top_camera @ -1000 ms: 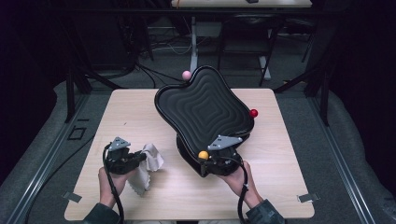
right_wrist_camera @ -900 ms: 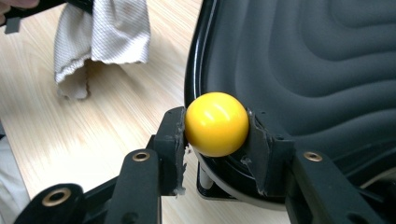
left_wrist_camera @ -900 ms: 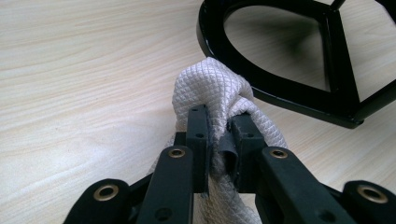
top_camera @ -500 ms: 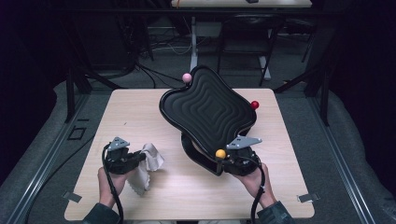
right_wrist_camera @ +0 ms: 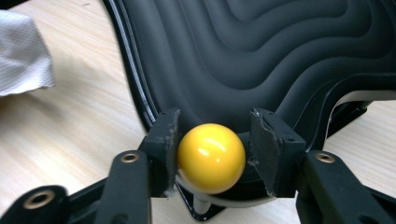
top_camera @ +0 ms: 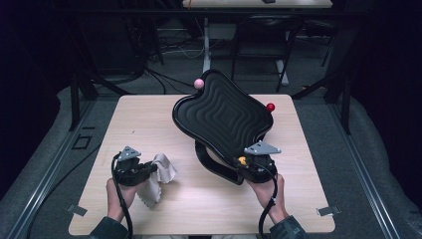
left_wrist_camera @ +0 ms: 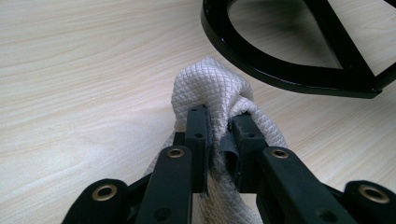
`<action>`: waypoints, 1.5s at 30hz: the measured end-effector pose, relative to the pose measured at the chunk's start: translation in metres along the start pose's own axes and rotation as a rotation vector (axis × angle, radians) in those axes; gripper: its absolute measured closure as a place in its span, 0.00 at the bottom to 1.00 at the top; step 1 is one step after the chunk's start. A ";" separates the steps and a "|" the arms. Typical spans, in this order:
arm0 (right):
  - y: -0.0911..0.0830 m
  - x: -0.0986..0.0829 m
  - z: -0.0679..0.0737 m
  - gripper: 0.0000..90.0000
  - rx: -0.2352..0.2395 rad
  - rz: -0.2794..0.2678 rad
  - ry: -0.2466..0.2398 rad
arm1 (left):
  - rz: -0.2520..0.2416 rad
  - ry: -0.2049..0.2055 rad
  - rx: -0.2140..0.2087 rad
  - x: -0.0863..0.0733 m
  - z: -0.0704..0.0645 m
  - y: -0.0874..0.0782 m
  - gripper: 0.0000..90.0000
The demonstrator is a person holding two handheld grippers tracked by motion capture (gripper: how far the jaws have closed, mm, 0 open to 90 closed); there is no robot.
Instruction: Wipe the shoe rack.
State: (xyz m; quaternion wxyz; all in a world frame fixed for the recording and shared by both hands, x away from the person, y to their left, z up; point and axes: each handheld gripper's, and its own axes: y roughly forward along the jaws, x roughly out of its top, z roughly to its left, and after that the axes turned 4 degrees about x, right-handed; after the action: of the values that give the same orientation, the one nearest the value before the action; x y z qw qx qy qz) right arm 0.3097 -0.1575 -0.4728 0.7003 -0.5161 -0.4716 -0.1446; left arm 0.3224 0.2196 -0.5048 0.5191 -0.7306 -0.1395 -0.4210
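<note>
no readable text or labels anywhere

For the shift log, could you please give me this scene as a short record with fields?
left gripper: shut on the white cloth, low over the table
right gripper: jaws around the yellow knob; left jaw touches, small gap at the right
black wavy tray: tilted on its black stand
other knobs: pink knob, red knob
</note>
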 end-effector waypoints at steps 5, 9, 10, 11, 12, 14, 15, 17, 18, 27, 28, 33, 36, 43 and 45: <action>0.002 -0.001 -0.004 0.55 -0.037 -0.013 0.039 | 0.002 -0.004 0.000 0.000 -0.001 0.001 0.88; 0.002 -0.002 -0.008 0.64 -0.046 -0.023 0.063 | 0.004 -0.003 -0.002 0.000 0.000 0.000 0.88; 0.002 -0.002 -0.009 0.65 -0.052 -0.023 0.060 | 0.001 -0.003 -0.002 0.000 0.000 0.001 0.88; 0.003 -0.001 -0.010 0.66 -0.061 -0.023 0.060 | 0.004 -0.002 0.000 0.000 0.000 0.001 0.88; 0.004 -0.001 -0.012 0.66 -0.051 -0.025 0.063 | 0.005 -0.003 0.000 0.000 -0.001 0.001 0.88; 0.005 0.000 -0.015 0.66 -0.049 -0.022 0.065 | 0.009 -0.001 -0.003 0.000 -0.001 0.001 0.88; 0.006 -0.001 -0.016 0.66 -0.062 -0.039 0.067 | 0.009 0.001 -0.003 0.000 -0.001 0.001 0.88; 0.005 0.000 -0.019 0.66 -0.022 -0.023 0.059 | 0.009 0.002 -0.003 0.000 -0.001 0.002 0.88; 0.005 0.000 -0.021 0.67 -0.013 -0.023 0.053 | 0.011 -0.001 -0.004 0.000 -0.001 0.001 0.88; 0.000 -0.001 -0.036 0.67 0.100 -0.005 -0.025 | 0.004 -0.004 0.000 0.000 0.002 -0.001 0.88; -0.001 -0.002 -0.038 0.67 0.117 0.002 -0.036 | 0.001 -0.004 0.001 0.000 0.002 -0.001 0.88; -0.008 -0.003 -0.050 0.67 0.158 0.025 -0.060 | -0.002 -0.008 0.002 0.000 0.002 -0.002 0.88; -0.010 -0.004 -0.052 0.66 0.119 0.031 -0.043 | -0.002 -0.007 0.002 0.001 0.003 -0.002 0.88; -0.004 -0.004 -0.053 0.55 -0.001 0.010 0.055 | 0.000 -0.007 0.000 0.000 0.002 -0.001 0.88; -0.003 -0.004 -0.056 0.54 0.002 0.014 0.082 | 0.003 -0.008 -0.001 0.000 0.002 0.000 0.88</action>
State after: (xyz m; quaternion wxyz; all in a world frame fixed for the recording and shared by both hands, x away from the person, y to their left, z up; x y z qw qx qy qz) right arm 0.3338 -0.2081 -0.4756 0.7204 -0.5124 -0.4390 -0.1604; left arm 0.3235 0.2209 -0.5047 0.5187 -0.7330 -0.1402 -0.4172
